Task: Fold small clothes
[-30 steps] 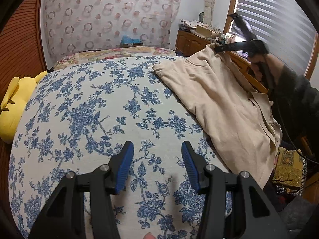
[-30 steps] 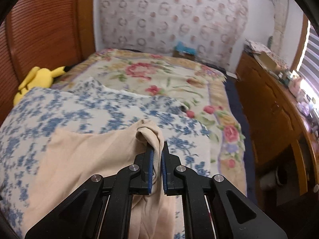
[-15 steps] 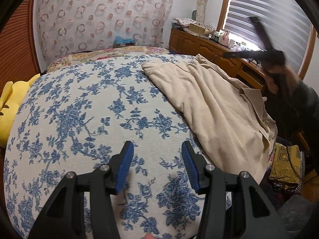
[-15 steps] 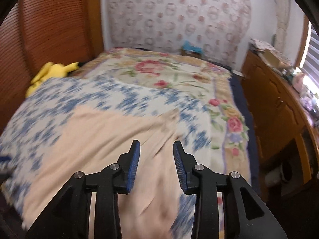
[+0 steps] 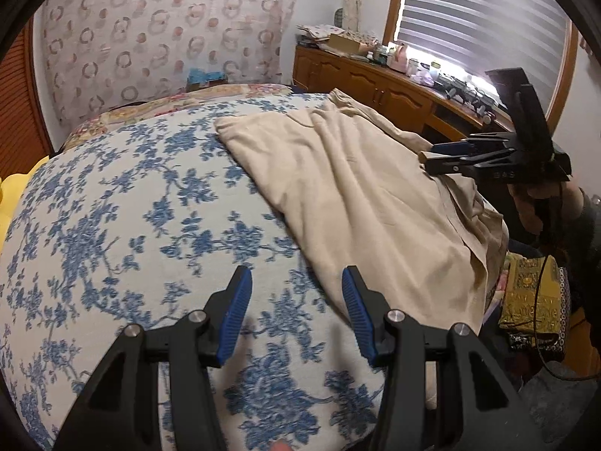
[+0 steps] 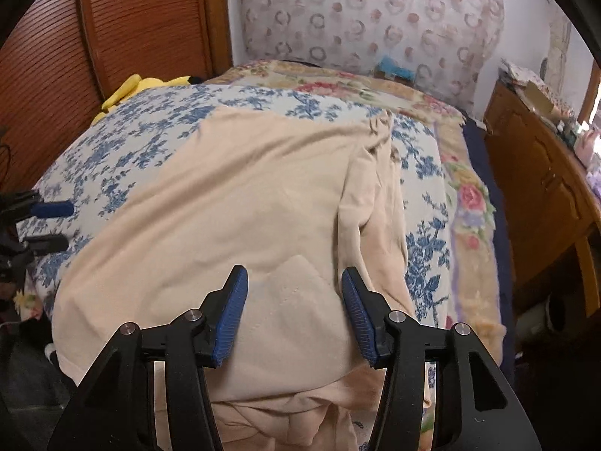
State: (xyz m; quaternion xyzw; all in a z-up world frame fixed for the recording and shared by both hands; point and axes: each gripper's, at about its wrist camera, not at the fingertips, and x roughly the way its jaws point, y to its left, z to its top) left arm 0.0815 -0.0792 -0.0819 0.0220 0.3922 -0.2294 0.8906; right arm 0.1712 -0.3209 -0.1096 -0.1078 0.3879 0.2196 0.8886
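The beige garment (image 6: 233, 203) lies spread on the bed's blue-flowered cover (image 5: 124, 203), toward the cover's right side as the left wrist camera sees it. One part is folded over along its right margin, forming a bunched ridge that runs toward the far edge of the cover. The near end of the garment drapes over the near edge of the bed.

The right gripper (image 6: 295, 312) is tilted downward over the near part of the garment. Its jaws have just been opening and now stand spread; cloth lies below and between them, but the blue pads (image 6: 231, 319) do not press on it. In the left wrist view this same gripper appears at the right side of the bed, held level over the garment's right margin, with the person's hand (image 5: 533, 203) beneath its body and a dark sleeve (image 5: 586, 233) behind.

The left gripper (image 5: 296, 312) is also tilted downward, over bare flowered cover just beside the garment's left margin. Its jaws stand spread with nothing between them. Whether its right finger touches the garment's edge cannot be determined.

A yellow plush toy (image 6: 139, 88) lies at the far left corner of the bed, against the wooden panel (image 6: 94, 49). A wooden dresser (image 5: 375, 86) with assorted clutter stands along the bed's right side, under a window blind (image 5: 484, 18).
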